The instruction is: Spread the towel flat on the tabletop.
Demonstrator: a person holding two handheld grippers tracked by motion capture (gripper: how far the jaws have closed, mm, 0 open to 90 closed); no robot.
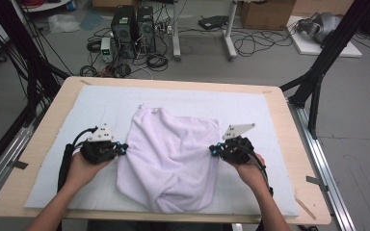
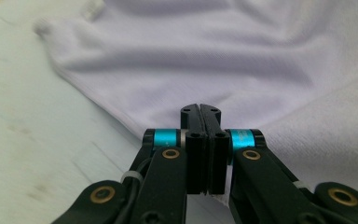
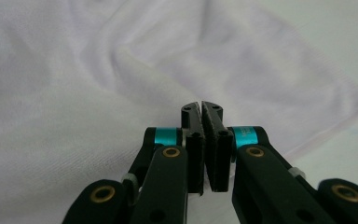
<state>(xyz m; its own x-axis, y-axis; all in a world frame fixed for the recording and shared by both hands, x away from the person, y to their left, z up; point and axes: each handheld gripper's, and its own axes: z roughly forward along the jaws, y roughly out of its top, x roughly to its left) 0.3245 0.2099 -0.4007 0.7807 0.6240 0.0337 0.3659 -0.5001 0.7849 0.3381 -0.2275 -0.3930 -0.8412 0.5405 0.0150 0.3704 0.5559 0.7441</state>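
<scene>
A white cloth lies rumpled in the middle of a pale blue mat. My left gripper sits at the cloth's left edge, and my right gripper sits at its right edge. In the left gripper view the jaws of the left gripper are pressed together on the hem of the cloth, which puckers toward the tips. In the right gripper view the right gripper is likewise shut on the cloth, with a fold running up to its tips.
The mat covers most of a wooden table. Black frame posts stand at the table's far corners. Computer towers and cables lie on the floor beyond. Bare mat lies outside each cloth edge.
</scene>
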